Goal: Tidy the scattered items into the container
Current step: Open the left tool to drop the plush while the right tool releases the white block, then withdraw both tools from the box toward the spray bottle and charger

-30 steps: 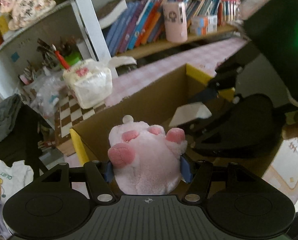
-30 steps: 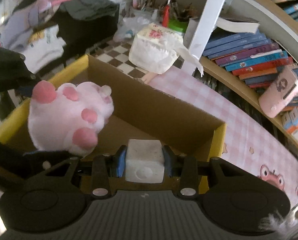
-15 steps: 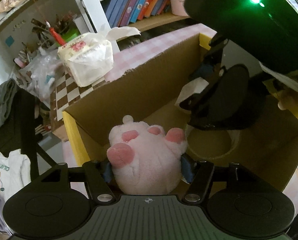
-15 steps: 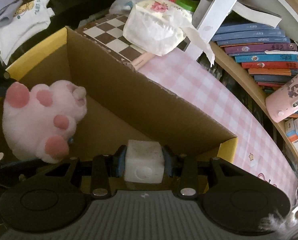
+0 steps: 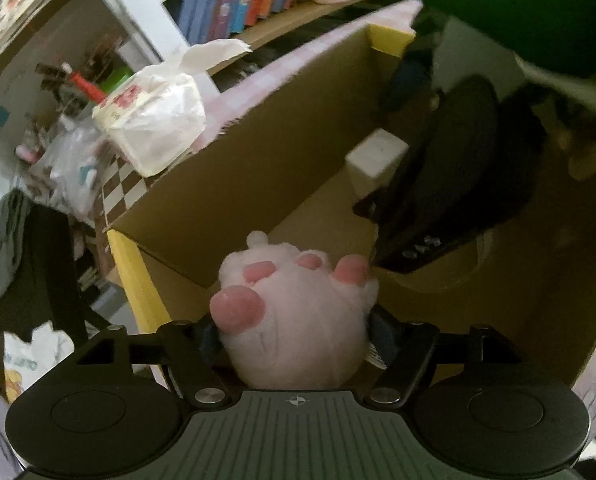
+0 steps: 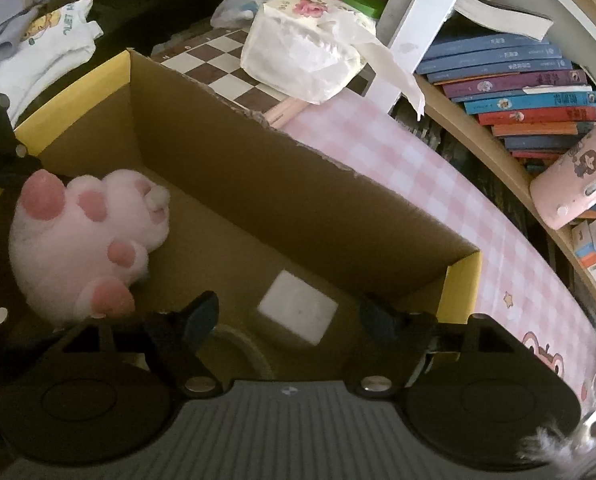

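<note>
My left gripper (image 5: pixel 293 332) is shut on a pink plush paw (image 5: pixel 293 316) and holds it inside the open cardboard box (image 5: pixel 257 152). The paw also shows in the right wrist view (image 6: pixel 81 244) at the box's left end. My right gripper (image 6: pixel 289 312) is open over the box (image 6: pixel 257 184). A white block (image 6: pixel 298 312) lies loose below it between the spread fingers. The block also shows in the left wrist view (image 5: pixel 374 160), beside the right gripper's dark body (image 5: pixel 450 184).
A tissue pack (image 6: pixel 302 44) lies on a chessboard (image 6: pixel 217 68) behind the box. The pink checked tablecloth (image 6: pixel 438 184) runs along the box's far side. A bookshelf (image 6: pixel 530 92) with a pink device (image 6: pixel 574 184) stands at right. Clothes (image 6: pixel 37 36) are piled at left.
My right gripper has opened and let go of the white block, which has dropped into the box. Both grippers have moved lower into the box. The left still holds the paw.
</note>
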Available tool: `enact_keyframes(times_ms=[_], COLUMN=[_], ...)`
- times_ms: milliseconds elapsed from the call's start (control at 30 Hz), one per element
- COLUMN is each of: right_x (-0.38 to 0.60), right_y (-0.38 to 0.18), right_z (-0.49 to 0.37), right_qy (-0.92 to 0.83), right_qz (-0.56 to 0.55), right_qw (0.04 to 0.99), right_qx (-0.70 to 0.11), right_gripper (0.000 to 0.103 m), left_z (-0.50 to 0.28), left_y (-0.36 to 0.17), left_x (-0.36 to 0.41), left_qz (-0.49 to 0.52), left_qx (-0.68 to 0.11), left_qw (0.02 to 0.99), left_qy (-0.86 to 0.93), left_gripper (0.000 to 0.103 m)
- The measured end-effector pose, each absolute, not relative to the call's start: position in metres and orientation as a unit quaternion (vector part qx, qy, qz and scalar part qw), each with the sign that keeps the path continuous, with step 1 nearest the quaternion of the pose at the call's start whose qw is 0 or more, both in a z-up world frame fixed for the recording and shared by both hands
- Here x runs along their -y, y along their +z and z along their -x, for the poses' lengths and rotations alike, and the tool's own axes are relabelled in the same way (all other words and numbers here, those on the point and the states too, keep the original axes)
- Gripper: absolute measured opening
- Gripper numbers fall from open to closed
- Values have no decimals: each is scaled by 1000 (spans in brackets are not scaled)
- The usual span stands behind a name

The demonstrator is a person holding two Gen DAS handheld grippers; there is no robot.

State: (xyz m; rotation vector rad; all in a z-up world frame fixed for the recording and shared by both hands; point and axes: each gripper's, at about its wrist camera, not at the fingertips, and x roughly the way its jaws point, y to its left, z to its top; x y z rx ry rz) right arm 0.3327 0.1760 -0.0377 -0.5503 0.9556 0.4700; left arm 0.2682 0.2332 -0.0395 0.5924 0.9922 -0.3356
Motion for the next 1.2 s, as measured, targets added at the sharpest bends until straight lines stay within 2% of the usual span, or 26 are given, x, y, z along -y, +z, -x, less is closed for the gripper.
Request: enact_keyframes(times_ms=[67, 200, 267, 633, 1200], right_x=[-175, -173, -173, -161, -124], right_y=[-37, -32, -28, 10, 69], right_z=[-330, -324, -320, -293, -202], right_qy=[222, 222, 223, 226, 237], right_qz=[255, 252, 248, 217, 144], right_qw=[827, 833, 835, 859, 894], right_qx=[-450, -441, -437, -405, -351], right_gripper=[77, 78, 78, 78, 81], left_z=[-266, -262, -259, -224, -126], left_y=[-43, -37, -32, 11, 61], left_x=[-231, -232, -232, -238, -243], left_qz=[-296, -284, -281, -248, -189], left_qx=[-465, -452, -440, -364, -280], left_qw=[819, 829, 838, 888, 937], left_qy=[-161, -165, -161, -133, -92], left_gripper=[76, 90, 92, 93, 96])
